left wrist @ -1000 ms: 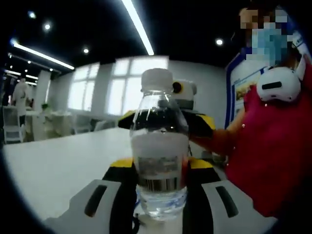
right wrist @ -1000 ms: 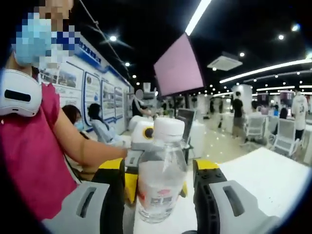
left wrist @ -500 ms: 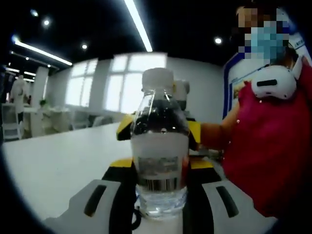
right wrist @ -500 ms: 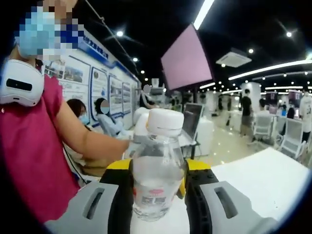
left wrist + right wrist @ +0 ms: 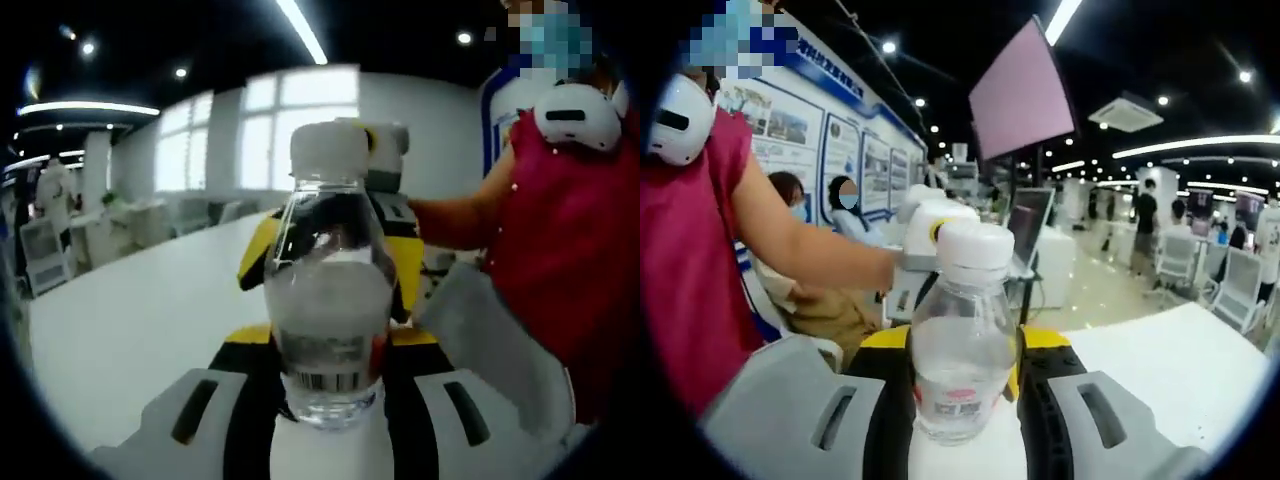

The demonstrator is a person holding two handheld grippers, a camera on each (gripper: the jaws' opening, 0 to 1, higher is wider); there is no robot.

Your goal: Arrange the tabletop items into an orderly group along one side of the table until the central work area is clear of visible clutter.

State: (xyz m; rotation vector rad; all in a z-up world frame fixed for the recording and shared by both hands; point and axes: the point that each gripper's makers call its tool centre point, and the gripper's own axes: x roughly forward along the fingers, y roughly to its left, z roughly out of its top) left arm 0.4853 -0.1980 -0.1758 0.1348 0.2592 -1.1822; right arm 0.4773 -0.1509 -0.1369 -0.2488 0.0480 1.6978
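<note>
Left tool (image 5: 328,425) clenched on a clear water bottle (image 5: 328,300), upright, white cap on, just above the white tabletop (image 5: 130,330). Right tool (image 5: 965,430) gripping that bottle (image 5: 965,340) from the opposite side, jaws tight against its lower body. Behind, a red-sleeved arm (image 5: 790,250).

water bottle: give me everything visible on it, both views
The water bottle is clear plastic with a white screw cap, ribbed shoulder, and a pale label band with a barcode in the left gripper view and red print in the right gripper view. It stands upright, cap on, apparently part full. Both claws, the left claw and right claw, close on its lower body from opposite sides. The white table lies beneath it; contact can't be seen.
</note>
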